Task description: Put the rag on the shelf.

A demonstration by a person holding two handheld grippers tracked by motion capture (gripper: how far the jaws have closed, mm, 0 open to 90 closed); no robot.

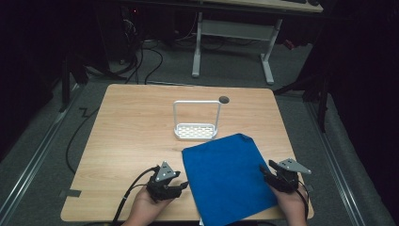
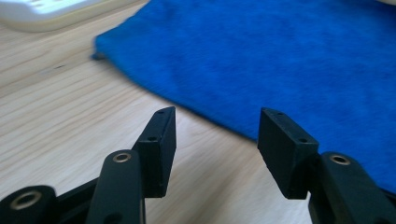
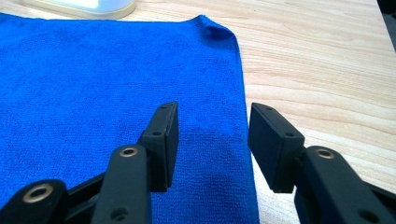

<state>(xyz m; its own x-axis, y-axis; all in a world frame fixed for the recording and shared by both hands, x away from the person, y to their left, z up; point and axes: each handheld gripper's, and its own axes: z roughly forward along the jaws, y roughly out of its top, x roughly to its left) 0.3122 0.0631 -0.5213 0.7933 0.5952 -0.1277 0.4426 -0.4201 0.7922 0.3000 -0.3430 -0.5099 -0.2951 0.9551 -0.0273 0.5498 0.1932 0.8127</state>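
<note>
place: lab | signs: dark room, wooden table point(image 1: 131, 117), floor cables point(image 1: 141, 61), white-legged desk point(image 1: 235, 37) behind

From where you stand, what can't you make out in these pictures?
- Blue cloth: its near edge runs off the bottom of the high view.
- White rack: cut off by the top edge of both gripper views, so just its base shows there.
- Dark spot on the table: too small to identify.
- Room behind the table: too dark.

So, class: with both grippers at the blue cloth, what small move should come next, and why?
Probably ease the right gripper down and close on the cloth's right edge. Its open jaws already straddle that edge, while the left gripper, also open, is over bare table short of the cloth.
</note>
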